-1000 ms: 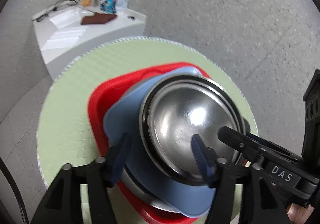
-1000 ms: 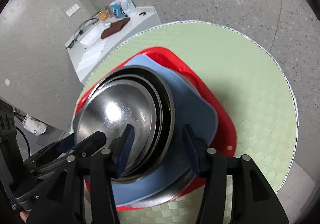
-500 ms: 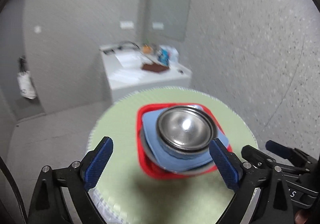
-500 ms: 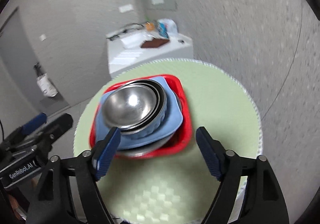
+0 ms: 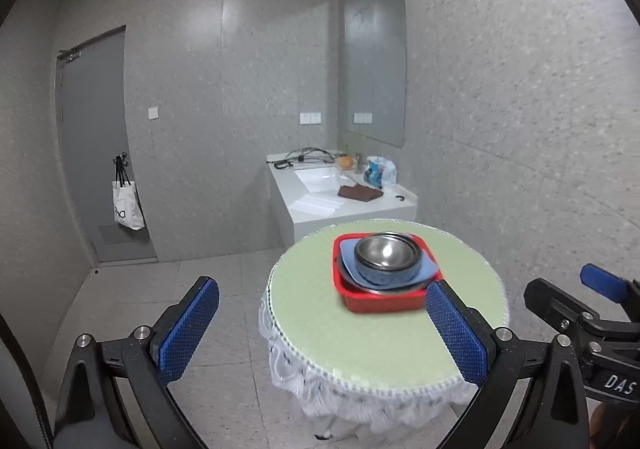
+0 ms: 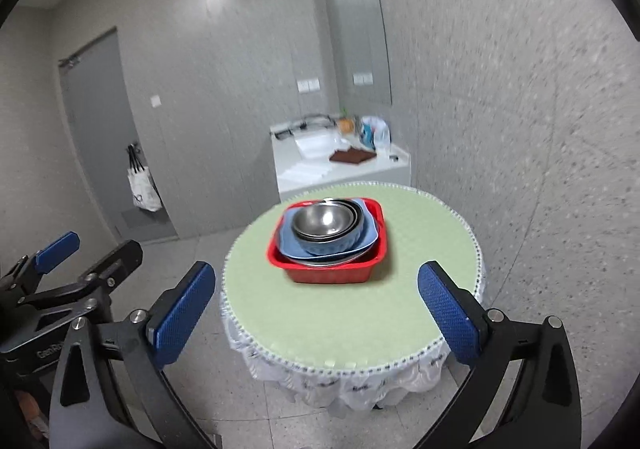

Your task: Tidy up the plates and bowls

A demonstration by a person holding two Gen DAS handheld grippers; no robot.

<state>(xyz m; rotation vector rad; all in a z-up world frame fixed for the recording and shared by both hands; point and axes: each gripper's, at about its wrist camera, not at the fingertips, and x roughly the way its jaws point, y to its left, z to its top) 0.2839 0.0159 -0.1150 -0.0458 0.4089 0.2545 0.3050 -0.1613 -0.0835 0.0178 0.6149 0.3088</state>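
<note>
A stack of dishes stands on a round green table. A red square tray is at the bottom. It holds a metal plate, a blue plate, a blue bowl and nested steel bowls. My left gripper is open and empty, well back from the table. My right gripper is open and empty, also back from the stack. Each gripper shows at the edge of the other's view.
A white counter with a sink, a brown cloth, cables and a bag stands behind the table by the wall. A grey door with a hanging tote bag is at the left. Tiled floor surrounds the table.
Both grippers have opened wide and pulled far back and up from the stack, which stays on the table. The view widened from a close look at the bowls to the whole room.
</note>
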